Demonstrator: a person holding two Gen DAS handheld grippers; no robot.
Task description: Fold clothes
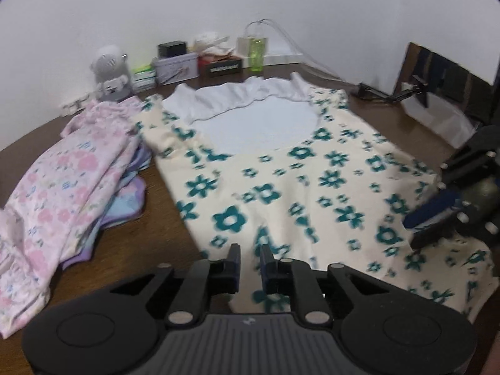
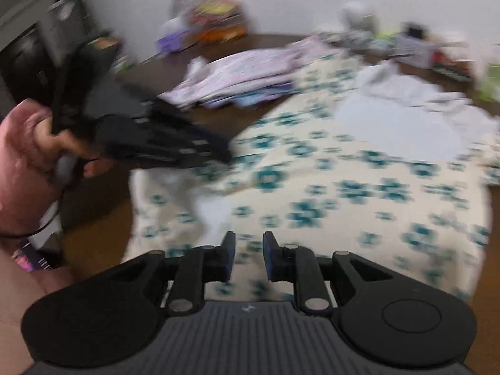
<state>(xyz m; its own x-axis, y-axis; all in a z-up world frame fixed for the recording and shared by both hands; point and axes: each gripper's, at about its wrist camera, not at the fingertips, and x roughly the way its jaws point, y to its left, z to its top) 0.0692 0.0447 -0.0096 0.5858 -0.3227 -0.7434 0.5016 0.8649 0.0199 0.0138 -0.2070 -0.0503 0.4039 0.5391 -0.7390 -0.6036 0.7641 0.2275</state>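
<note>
A dark wooden table (image 1: 162, 187) stands against a white wall (image 1: 218, 6), and most of its middle is covered by a cream garment (image 1: 281, 181) printed with teal flowers, spread flat with its white collar (image 1: 247, 93) at the far end.

Nearest in the left wrist view, the left gripper (image 1: 250, 261) hangs over the garment's near hem, its jaws a narrow gap apart with nothing between them; the hem's near-left corner lies right under the fingertips. In the right wrist view the right gripper (image 2: 249, 250) is likewise parted and empty, low above the cloth's right-hand part. That view is blurred, and contact with the cloth cannot be told. The left view shows it coming in from the right edge, pointing across the garment's right border.

The person's left hand (image 2: 37, 137) grips the left tool's handle from the near side of the table.

Just left of the garment lies a stack (image 1: 72, 193) of pink and purple folded clothes, its edge touching the cream cloth near the shoulder. A strip of bare wood runs along the near-left side between them. Farther back, boxes (image 1: 178, 68), a green bottle (image 1: 257, 51) and a small white speaker (image 1: 109, 65) line the wall.
</note>
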